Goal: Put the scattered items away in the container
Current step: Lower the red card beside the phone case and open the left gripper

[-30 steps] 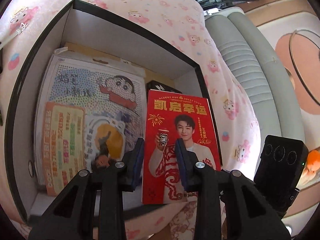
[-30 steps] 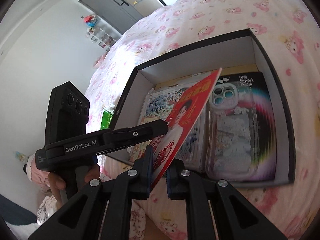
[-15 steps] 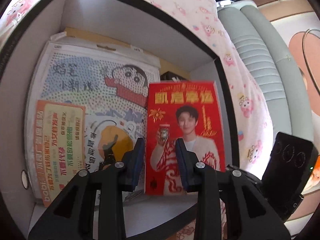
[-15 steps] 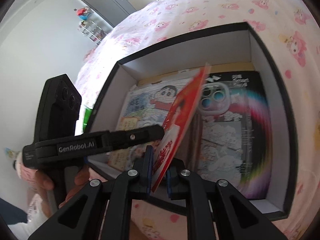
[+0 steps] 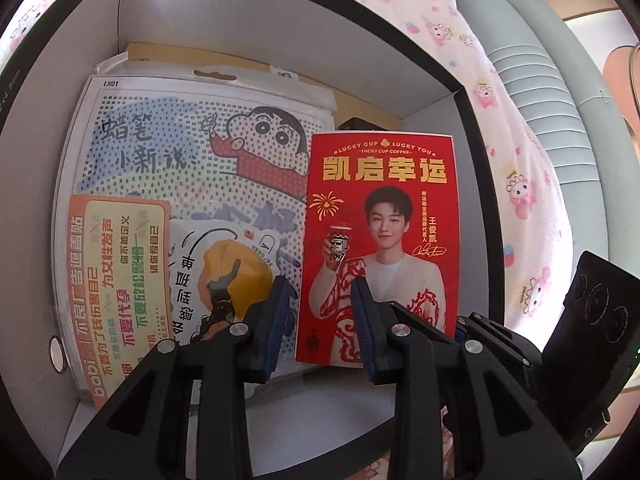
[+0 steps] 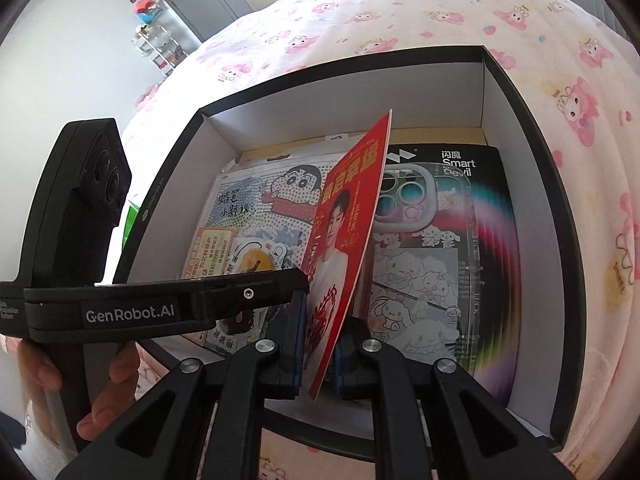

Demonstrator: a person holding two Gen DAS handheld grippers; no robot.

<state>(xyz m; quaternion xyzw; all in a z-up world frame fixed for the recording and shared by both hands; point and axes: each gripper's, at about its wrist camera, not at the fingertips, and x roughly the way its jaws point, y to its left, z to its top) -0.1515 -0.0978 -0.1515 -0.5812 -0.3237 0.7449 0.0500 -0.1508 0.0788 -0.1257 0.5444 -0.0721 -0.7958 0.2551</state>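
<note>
A red card (image 5: 380, 236) with a man's portrait stands on edge inside the black box with white walls (image 5: 256, 40). My right gripper (image 6: 318, 336) is shut on the card's (image 6: 344, 240) lower edge and holds it tilted over the box (image 6: 500, 92). My left gripper (image 5: 320, 312) is open and empty just inside the box's near side, left of the card. The left gripper also shows in the right wrist view (image 6: 298, 286).
In the box lie a cartoon dot-art pack (image 5: 192, 152), an orange sticker sheet (image 5: 116, 280), and a phone case pack (image 6: 436, 240). The box sits on a pink cartoon-print bedsheet (image 6: 400, 12). A grey ribbed cushion (image 5: 560, 92) lies at right.
Both grippers have moved forward and down into the box. The red card has gone with the right gripper, lower and deeper over the packs.
</note>
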